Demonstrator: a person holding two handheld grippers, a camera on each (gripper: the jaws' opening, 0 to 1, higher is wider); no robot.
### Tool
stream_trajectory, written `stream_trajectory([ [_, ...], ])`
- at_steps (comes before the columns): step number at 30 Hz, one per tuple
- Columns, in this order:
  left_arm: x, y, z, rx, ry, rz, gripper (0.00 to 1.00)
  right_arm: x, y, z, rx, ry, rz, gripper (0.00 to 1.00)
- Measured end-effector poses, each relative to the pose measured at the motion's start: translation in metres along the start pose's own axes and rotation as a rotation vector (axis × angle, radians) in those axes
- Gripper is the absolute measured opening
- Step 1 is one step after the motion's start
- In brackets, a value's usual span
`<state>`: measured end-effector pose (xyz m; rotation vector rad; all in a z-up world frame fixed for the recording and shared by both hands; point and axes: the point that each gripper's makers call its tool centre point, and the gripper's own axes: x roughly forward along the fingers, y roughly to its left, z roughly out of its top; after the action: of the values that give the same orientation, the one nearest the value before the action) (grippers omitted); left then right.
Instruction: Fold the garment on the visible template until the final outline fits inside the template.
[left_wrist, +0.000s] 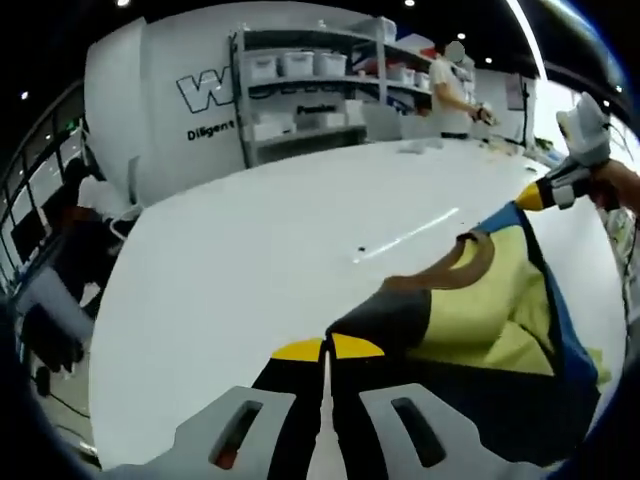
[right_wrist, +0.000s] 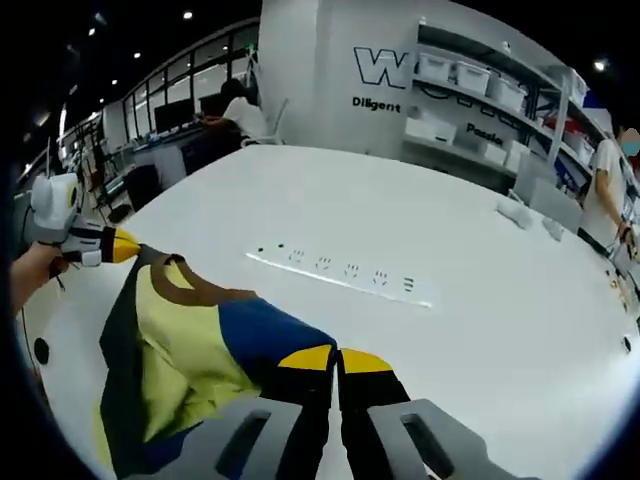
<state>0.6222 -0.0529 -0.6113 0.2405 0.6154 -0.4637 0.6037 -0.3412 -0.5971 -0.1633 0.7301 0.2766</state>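
Both grippers pinch the garment (left_wrist: 480, 310) and hold it up over the white table (left_wrist: 250, 250): the left gripper (left_wrist: 327, 347) on its dark edge, the right gripper (right_wrist: 335, 357) on its blue edge. The wall lettering (right_wrist: 376, 103) reads "Diligent".

White table (left_wrist: 250, 230), shelving with bins (left_wrist: 300, 85), a standing person (left_wrist: 450, 95) beyond

Open-plan lab: storage shelving (left_wrist: 300, 85), big white table (right_wrist: 400, 220), wall lettering (right_wrist: 385, 70).
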Motion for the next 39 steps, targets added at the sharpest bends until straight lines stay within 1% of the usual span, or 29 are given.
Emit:
stream_trajectory([
  [1,0.003,0.0,-0.004,0.0,0.018,0.0,0.0,0.005,0.0,-0.008,-0.001,0.032,-0.003,0.0],
  [2,0.006,0.0,-0.009,0.002,0.04,0.0,0.0,0.008,0.001,-0.013,0.0,0.048,-0.006,0.0],
  [3,0.009,0.0,-0.012,0.009,0.05,0.003,0.0,0.01,0.002,-0.018,-0.001,0.061,-0.005,0.0],
  [5,0.014,0.0,-0.019,0.021,0.078,0.009,0.0,0.017,0.003,-0.024,-0.005,0.069,-0.007,0.0],
  [7,0.019,-0.001,-0.025,-0.015,0.088,0.005,0.0,0.023,0.002,-0.033,-0.02,0.093,-0.014,0.0],
  [9,0.024,0.003,-0.034,0.046,0.129,0.019,0.0,0.03,0.003,-0.043,-0.005,0.125,-0.016,0.0],
  [13,0.03,-0.001,-0.043,0.022,0.149,0.007,0.0,0.039,0.007,-0.055,-0.029,0.158,-0.009,0.0],
  [15,0.033,0.0,-0.048,0.016,0.16,0.004,0.0,0.045,0.007,-0.058,-0.03,0.161,-0.004,0.0],
  [18,0.036,0.003,-0.051,0.024,0.166,0.021,0.0,0.051,0.005,-0.058,-0.01,0.154,0.0,0.0],
  [21,0.039,0.005,-0.047,0.034,0.142,0.024,0.0,0.055,0.004,-0.055,-0.014,0.137,-0.005,0.0],
  [22,0.04,0.006,-0.046,0.018,0.134,0.024,0.0,0.056,0.002,-0.052,-0.018,0.115,-0.013,0.0],
  [26,0.042,0.007,-0.043,0.011,0.118,0.03,0.0,0.059,0.002,-0.053,-0.028,0.12,-0.006,0.0],
  [28,0.042,0.008,-0.043,0.016,0.116,0.042,0.01,0.06,0.002,-0.052,-0.005,0.115,-0.007,0.0],
  [29,0.042,0.01,-0.044,0.019,0.122,0.063,0.03,0.06,0.003,-0.052,0.044,0.113,-0.01,0.0],
  [30,0.04,0.014,-0.042,0.052,0.127,0.091,0.07,0.06,0.004,-0.05,0.078,0.099,-0.009,0.0],
  [31,0.038,0.014,-0.042,0.055,0.129,0.093,0.11,0.059,0.007,-0.045,0.099,0.071,0.011,0.0],
  [33,0.033,0.015,-0.041,0.025,0.127,0.098,0.16,0.055,0.007,-0.044,0.096,0.068,0.005,0.0],
  [34,0.03,0.015,-0.04,-0.004,0.122,0.096,0.2,0.053,0.008,-0.042,0.095,0.056,0.008,0.03],
  [35,0.026,0.015,-0.039,-0.027,0.119,0.092,0.24,0.05,0.008,-0.039,0.104,0.042,0.007,0.09],
  [36,0.022,0.016,-0.038,-0.047,0.117,0.093,0.27,0.048,0.009,-0.038,0.108,0.038,0.009,0.19],
  [39,0.011,0.015,-0.032,-0.081,0.081,0.091,0.38,0.038,0.017,-0.031,0.134,0.012,0.04,0.4],
])
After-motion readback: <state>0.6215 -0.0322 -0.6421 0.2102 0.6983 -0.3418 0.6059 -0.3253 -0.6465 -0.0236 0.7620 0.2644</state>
